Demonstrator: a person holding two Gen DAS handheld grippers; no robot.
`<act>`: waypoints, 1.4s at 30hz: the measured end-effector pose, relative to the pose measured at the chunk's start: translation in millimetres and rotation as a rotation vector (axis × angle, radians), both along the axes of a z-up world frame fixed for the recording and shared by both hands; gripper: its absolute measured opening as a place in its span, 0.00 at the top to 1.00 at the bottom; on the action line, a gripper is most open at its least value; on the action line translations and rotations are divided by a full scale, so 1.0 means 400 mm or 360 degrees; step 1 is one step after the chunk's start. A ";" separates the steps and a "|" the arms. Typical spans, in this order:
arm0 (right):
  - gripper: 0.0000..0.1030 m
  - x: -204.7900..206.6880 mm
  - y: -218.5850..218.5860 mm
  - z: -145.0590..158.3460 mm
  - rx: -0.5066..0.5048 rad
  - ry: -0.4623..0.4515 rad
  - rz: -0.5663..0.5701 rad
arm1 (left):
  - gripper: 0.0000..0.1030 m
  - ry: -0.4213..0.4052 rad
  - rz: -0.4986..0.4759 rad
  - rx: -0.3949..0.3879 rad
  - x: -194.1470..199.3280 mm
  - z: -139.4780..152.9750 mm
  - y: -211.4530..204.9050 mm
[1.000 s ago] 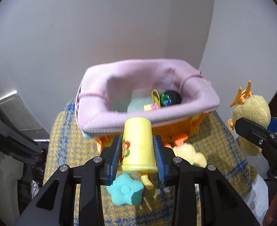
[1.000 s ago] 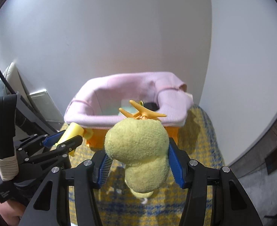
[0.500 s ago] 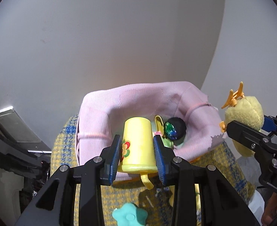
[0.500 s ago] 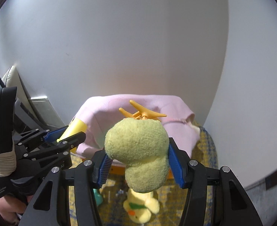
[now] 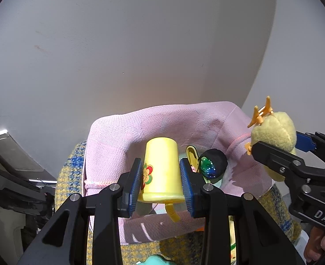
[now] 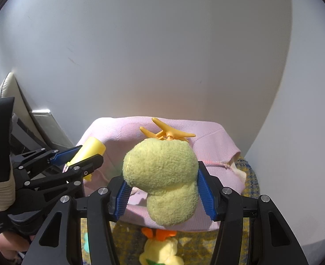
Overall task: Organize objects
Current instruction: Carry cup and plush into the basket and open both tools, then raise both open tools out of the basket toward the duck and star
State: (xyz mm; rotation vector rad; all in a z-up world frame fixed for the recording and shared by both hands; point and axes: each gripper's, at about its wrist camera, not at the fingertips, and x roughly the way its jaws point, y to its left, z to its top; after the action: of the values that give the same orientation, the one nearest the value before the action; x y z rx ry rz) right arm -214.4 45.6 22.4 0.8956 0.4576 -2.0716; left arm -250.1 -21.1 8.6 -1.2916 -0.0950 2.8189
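Observation:
My left gripper [image 5: 161, 183] is shut on a yellow toy cup [image 5: 161, 170] with a flower sticker, held over the open pink fabric basket [image 5: 122, 137]. My right gripper [image 6: 162, 187] is shut on a yellow-green plush toy [image 6: 162, 170] with an orange propeller on top [image 6: 167, 132], hanging over the same basket [image 6: 211, 137]. In the left wrist view the right gripper and plush [image 5: 275, 132] sit at the right edge. In the right wrist view the left gripper with the cup [image 6: 89, 150] is at the left. A dark speckled ball [image 5: 213, 163] lies inside the basket.
The basket stands on a yellow-and-blue checked cloth [image 5: 69, 176] close to a white wall corner. A yellow plush duck [image 6: 160, 251] and a teal flower-shaped toy [image 5: 155, 261] lie on the cloth in front of the basket. Dark furniture stands at the left [image 5: 8, 187].
Both grippers have moved forward from in front of the basket to over its opening, each carrying its toy. The loose toys on the cloth have slid toward the bottom of both views.

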 end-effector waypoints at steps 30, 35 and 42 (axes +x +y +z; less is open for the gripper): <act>0.24 0.121 0.120 0.037 -0.0040 0.0061 -0.0098 | 0.08 0.0082 0.0163 -0.0031 0.164 0.097 -0.038; 0.24 0.159 0.150 0.045 -0.0045 0.0062 -0.0098 | 0.07 0.0093 0.0172 -0.0026 0.209 0.106 -0.043; 0.14 0.208 0.186 0.047 -0.0049 0.0084 -0.0115 | 0.02 0.0105 0.0176 -0.0038 0.266 0.104 -0.031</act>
State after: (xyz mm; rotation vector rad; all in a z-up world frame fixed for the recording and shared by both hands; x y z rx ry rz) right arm -131.3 120.2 41.0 0.8524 0.4257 -2.1668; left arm -143.7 -33.6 50.3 -1.2333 -0.1349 2.9616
